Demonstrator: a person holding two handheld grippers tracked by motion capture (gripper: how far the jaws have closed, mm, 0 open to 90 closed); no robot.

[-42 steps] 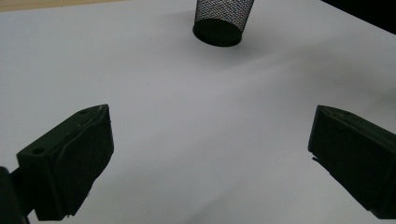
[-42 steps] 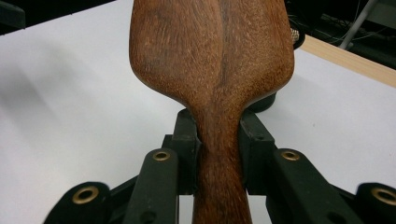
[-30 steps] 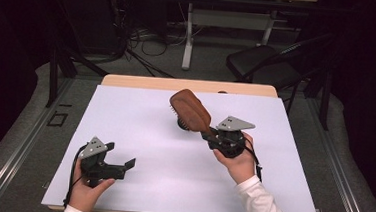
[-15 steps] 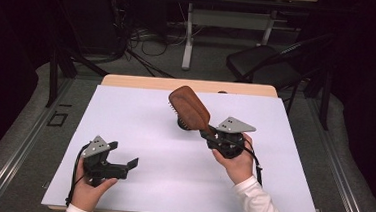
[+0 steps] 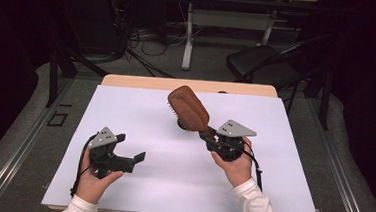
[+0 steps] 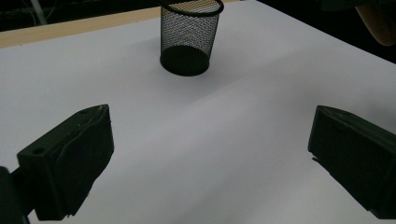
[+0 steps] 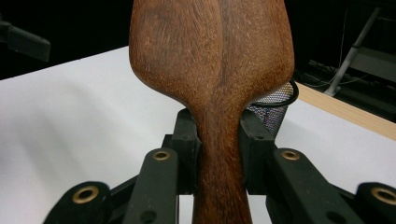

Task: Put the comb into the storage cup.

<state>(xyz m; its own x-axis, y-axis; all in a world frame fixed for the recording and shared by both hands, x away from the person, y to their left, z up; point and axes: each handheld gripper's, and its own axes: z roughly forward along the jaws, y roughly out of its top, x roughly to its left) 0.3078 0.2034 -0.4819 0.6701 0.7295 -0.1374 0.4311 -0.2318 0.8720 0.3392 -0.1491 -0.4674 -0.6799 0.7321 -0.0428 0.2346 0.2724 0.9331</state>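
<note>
A brown wooden hairbrush (image 5: 188, 107) is held up over the white table (image 5: 140, 107), its head tilted up and to the left. My right gripper (image 5: 207, 134) is shut on the brush handle; in the right gripper view the handle (image 7: 218, 154) sits clamped between both jaws. A black mesh cup (image 6: 188, 38) stands upright on the table, mostly hidden behind the brush in the high view, with its rim (image 7: 280, 100) peeking out in the right gripper view. My left gripper (image 5: 134, 161) hovers at the front left, open, with nothing between its jaws.
A wooden strip (image 5: 142, 82) borders the table's far edge. Behind the table are a dark chair (image 5: 259, 66), a white desk frame (image 5: 232, 19) and floor cables (image 5: 135, 42). Metal rails (image 5: 18, 144) run along both sides.
The left gripper has risen slightly and shifted right and away from the front edge. The right gripper and the brush have stayed where they were.
</note>
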